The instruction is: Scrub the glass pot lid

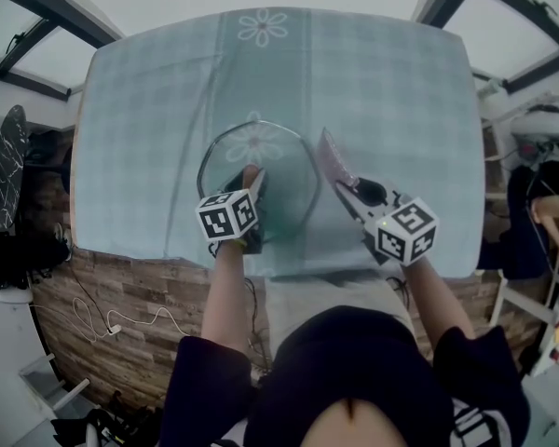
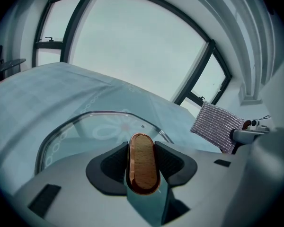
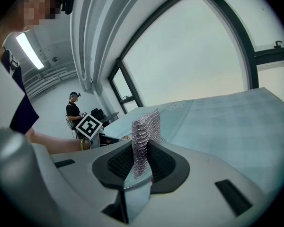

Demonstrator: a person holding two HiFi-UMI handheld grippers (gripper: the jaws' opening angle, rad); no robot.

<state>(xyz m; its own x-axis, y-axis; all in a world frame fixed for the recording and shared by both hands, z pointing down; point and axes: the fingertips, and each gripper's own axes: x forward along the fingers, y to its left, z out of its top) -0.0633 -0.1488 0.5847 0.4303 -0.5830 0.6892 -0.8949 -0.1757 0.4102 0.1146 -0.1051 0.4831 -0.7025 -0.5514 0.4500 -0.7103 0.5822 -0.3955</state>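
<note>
The table (image 1: 373, 91), under a pale blue cloth (image 1: 168, 110), stretches ahead of both grippers. The glass lid (image 1: 284, 189) lies right under the left gripper (image 1: 252, 177) and spreads out beyond its jaws. A silvery mesh scrubber (image 3: 144, 136) stands up from the right gripper (image 1: 349, 189), whose jaws are clenched on it, just right of the lid's rim. The left jaws grasp the lid's wooden handle (image 2: 143, 162).
</note>
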